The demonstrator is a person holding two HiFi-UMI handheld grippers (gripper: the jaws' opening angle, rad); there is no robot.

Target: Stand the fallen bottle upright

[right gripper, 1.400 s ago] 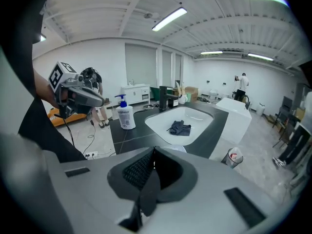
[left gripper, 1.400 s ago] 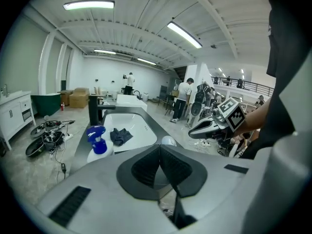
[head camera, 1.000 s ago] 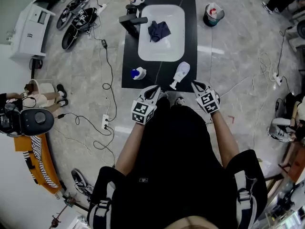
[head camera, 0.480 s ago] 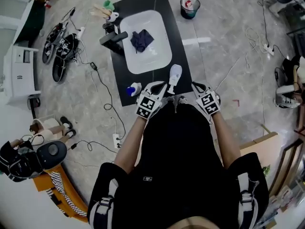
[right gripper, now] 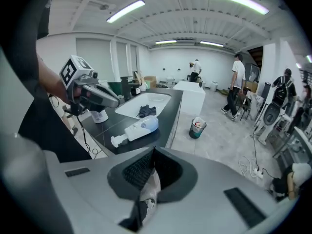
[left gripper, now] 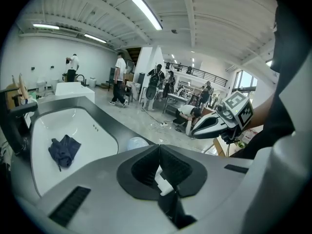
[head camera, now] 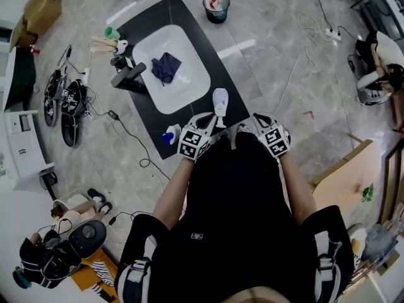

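The fallen bottle [head camera: 219, 101] is white with a pump head and lies on its side at the near edge of the black counter [head camera: 231, 93]; the right gripper view shows the bottle [right gripper: 139, 128] too. My left gripper [head camera: 205, 120] is shut and empty, just left of the pump end. In the left gripper view only the bottle's rounded end [left gripper: 136, 142] peeks over my left gripper [left gripper: 158, 150]. My right gripper [head camera: 260, 120] hangs off the counter's right corner. In its own view my right gripper [right gripper: 153, 152] is shut with nothing in it.
A white sink [head camera: 151, 87] holds a dark blue cloth [head camera: 166, 66], with a black faucet [head camera: 128, 76] beside it. A small blue-and-white bottle [head camera: 170, 134] stands upright at the counter's near left corner. A bin [head camera: 216, 7] stands on the floor beyond. People stand far off.
The head view has swung, so the counter now lies slanted. Both grippers have closed in on the counter's near edge, the left one toward the bottle's pump end. Both stayed shut.
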